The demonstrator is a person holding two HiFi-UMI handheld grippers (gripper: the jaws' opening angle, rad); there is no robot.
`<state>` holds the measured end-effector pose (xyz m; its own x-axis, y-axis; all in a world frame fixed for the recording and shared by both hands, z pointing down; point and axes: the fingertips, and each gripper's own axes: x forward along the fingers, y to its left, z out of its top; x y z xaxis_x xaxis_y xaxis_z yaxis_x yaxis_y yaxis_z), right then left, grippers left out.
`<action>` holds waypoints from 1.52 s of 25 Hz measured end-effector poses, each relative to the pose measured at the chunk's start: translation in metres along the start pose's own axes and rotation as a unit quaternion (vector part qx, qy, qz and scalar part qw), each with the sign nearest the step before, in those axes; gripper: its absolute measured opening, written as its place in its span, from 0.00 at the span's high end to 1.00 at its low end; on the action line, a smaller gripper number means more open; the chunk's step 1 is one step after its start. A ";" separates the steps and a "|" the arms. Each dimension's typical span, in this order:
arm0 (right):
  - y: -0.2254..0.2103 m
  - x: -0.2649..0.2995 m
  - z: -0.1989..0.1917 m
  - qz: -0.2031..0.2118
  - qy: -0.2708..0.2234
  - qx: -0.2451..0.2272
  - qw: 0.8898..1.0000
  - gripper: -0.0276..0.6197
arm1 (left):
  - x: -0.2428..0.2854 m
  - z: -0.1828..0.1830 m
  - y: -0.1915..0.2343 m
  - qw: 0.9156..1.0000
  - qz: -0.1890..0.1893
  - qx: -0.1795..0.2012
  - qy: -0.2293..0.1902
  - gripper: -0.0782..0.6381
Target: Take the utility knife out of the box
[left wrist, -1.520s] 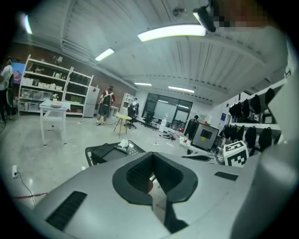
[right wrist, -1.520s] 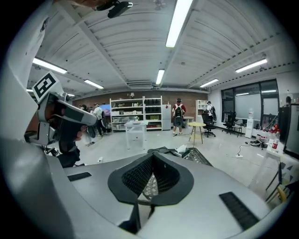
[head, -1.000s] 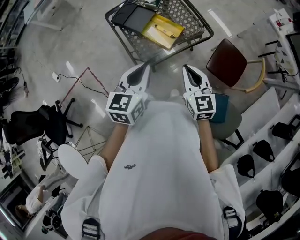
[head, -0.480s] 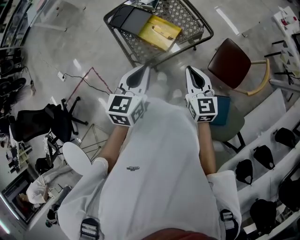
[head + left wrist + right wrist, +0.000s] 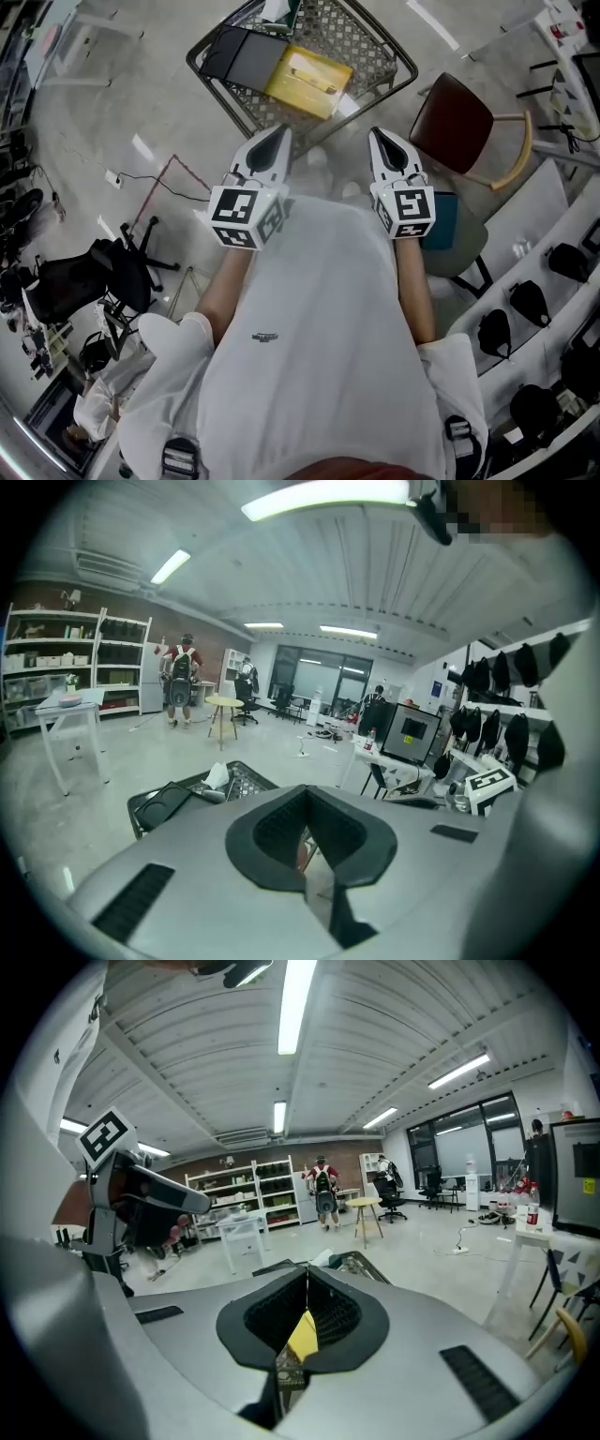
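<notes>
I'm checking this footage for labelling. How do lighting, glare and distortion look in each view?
Head view: evenly lit, strong fisheye bending; lamp reflections glare as white streaks on the floor, yet the yellow box in the wire basket reads clearly. Left gripper view: the ceiling light strip is blown out, corners dark. Right gripper view: dark corners too, ceiling lines bowed, background sharp.

You can read no words or numbers: the cubes [image 5: 246,217] on your left gripper [image 5: 280,132] and right gripper [image 5: 376,134] show only black squares, and the shirt mark [image 5: 266,336] behind them is too small.
</notes>
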<state>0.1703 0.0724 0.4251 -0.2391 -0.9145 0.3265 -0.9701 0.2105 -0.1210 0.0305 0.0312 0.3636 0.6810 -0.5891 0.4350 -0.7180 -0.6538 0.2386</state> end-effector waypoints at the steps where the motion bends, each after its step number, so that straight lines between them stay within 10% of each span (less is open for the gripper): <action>1: 0.000 0.009 0.005 0.001 0.001 -0.005 1.000 0.96 | 0.004 0.004 0.009 1.000 0.000 -0.004 -0.002 0.90; 16: 0.029 0.129 0.043 0.013 0.018 -0.041 0.999 0.96 | 0.033 0.032 0.113 0.998 -0.016 -0.043 -0.030 0.90; 33: 0.024 0.190 0.020 0.059 0.077 -0.054 0.994 0.96 | 0.069 0.026 0.141 0.998 -0.009 -0.066 -0.002 0.89; 38: 0.019 0.207 0.012 0.071 0.087 -0.057 0.992 0.77 | 0.081 0.017 0.142 0.998 -0.007 -0.067 0.008 0.90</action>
<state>0.1032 -0.1172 0.4793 -0.3686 -0.8010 0.4718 -0.9218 0.3807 -0.0738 -0.0143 -0.1177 0.4175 0.6893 -0.5723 0.4443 -0.7222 -0.5917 0.3583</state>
